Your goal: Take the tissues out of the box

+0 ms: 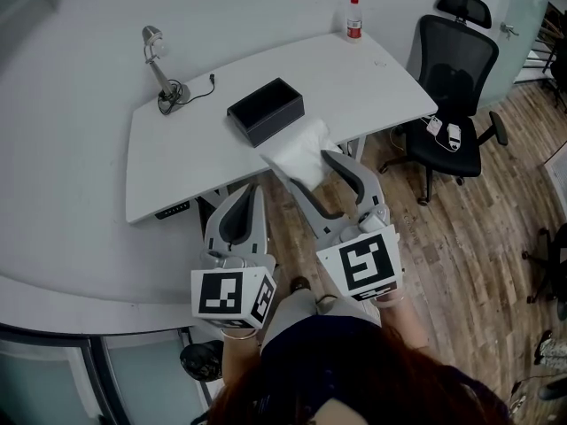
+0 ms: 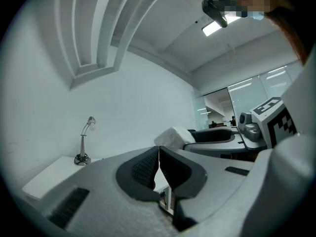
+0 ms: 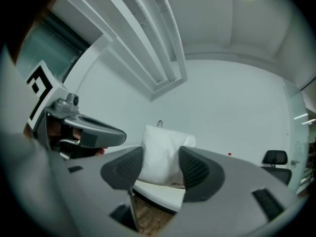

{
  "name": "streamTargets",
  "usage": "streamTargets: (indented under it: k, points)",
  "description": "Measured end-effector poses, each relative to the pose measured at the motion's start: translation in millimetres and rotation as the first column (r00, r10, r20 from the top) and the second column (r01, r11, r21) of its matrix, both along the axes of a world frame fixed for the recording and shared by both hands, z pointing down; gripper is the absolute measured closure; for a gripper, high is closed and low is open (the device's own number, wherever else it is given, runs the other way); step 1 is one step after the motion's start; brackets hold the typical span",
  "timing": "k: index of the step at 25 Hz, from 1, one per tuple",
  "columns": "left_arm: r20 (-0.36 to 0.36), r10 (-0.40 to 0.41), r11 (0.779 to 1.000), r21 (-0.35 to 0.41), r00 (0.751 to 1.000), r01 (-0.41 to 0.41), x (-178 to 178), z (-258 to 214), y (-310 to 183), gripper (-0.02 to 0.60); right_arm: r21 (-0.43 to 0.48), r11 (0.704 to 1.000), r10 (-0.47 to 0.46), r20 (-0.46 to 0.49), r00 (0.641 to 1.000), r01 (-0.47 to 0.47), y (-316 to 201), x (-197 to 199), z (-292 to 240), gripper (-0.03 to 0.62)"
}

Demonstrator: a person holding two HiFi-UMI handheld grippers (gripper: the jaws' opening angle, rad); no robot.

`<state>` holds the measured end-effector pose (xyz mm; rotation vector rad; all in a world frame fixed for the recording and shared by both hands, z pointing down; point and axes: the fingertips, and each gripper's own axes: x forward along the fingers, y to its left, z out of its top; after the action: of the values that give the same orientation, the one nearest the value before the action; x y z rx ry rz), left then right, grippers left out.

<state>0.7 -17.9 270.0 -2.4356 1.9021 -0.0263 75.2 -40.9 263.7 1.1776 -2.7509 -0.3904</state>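
White tissues (image 1: 299, 149) sit between the pads of your right gripper (image 3: 159, 162), whose jaws stand wide yet press on both sides of the soft wad. It looks already out of the black box (image 1: 266, 110), just beside its near corner at the desk's (image 1: 177, 166) front edge. Your left gripper (image 2: 158, 154) hangs back by your body, jaws pressed together on nothing, likely because one grip suffices for so light a load.
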Motion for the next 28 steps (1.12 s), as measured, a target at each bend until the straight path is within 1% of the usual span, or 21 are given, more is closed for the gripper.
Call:
streamTargets:
  k: [4, 14, 24, 28]
  points:
    - [0.030, -0.006, 1.000, 0.002, 1.000, 0.006, 4, 0, 5, 0.555, -0.003, 1.000, -0.004, 0.001, 1.000, 0.004, 4, 3, 1, 0.353]
    - [0.033, -0.004, 1.000, 0.010, 0.999, 0.004, 0, -4, 10, 0.556, 0.007, 1.000, -0.005, 0.012, 1.000, 0.005, 6, -1, 1, 0.355]
    - [0.019, -0.021, 1.000, 0.007, 1.000, 0.021, -22, -2, 12, 0.556, -0.001, 1.000, -0.013, 0.007, 1.000, 0.013, 1, -21, 3, 0.355]
    - [0.011, -0.020, 1.000, 0.005, 1.000, 0.020, -33, -2, 7, 0.555, -0.013, 1.000, -0.008, -0.016, 1.000, 0.007, -3, -30, 4, 0.356]
